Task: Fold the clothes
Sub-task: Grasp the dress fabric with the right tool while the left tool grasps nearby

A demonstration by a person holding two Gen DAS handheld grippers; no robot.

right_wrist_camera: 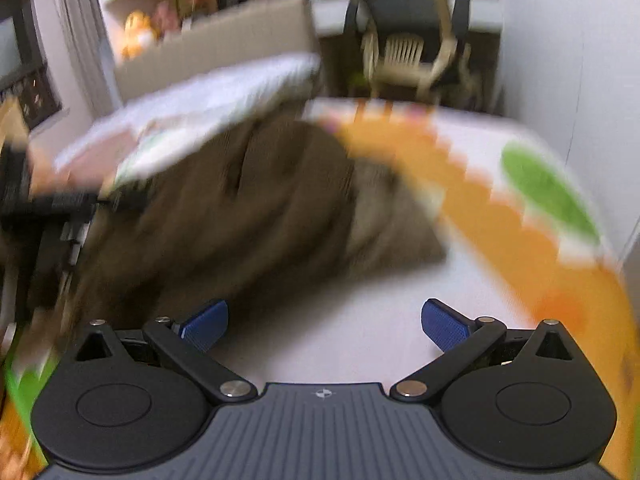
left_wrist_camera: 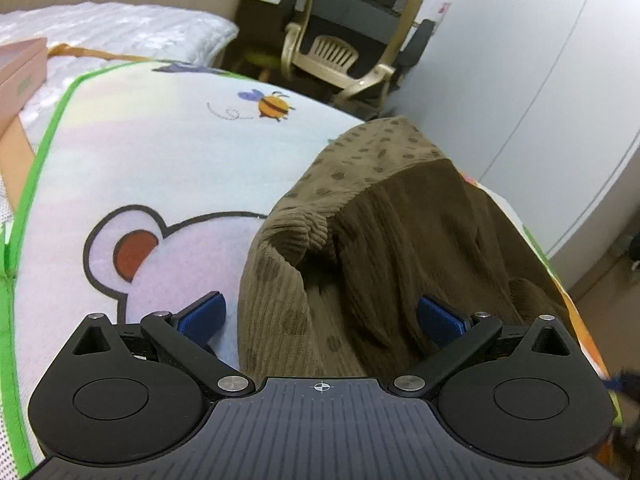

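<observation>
A brown corduroy garment (left_wrist_camera: 384, 232) with dark dots lies rumpled on a cartoon play mat (left_wrist_camera: 168, 152). My left gripper (left_wrist_camera: 320, 320) is open, low over the garment's near edge, with cloth lying between the blue fingers but not pinched. In the right wrist view the picture is motion-blurred. The same garment (right_wrist_camera: 248, 216) lies ahead and to the left. My right gripper (right_wrist_camera: 324, 324) is open and empty over bare mat (right_wrist_camera: 520, 220), just to the right of the garment.
A beige office chair (left_wrist_camera: 352, 36) stands beyond the mat's far edge, also in the right wrist view (right_wrist_camera: 408, 40). A white quilted mattress (left_wrist_camera: 120, 28) and a pink box (left_wrist_camera: 20, 76) lie at the left. A white wall (left_wrist_camera: 540, 80) runs along the right.
</observation>
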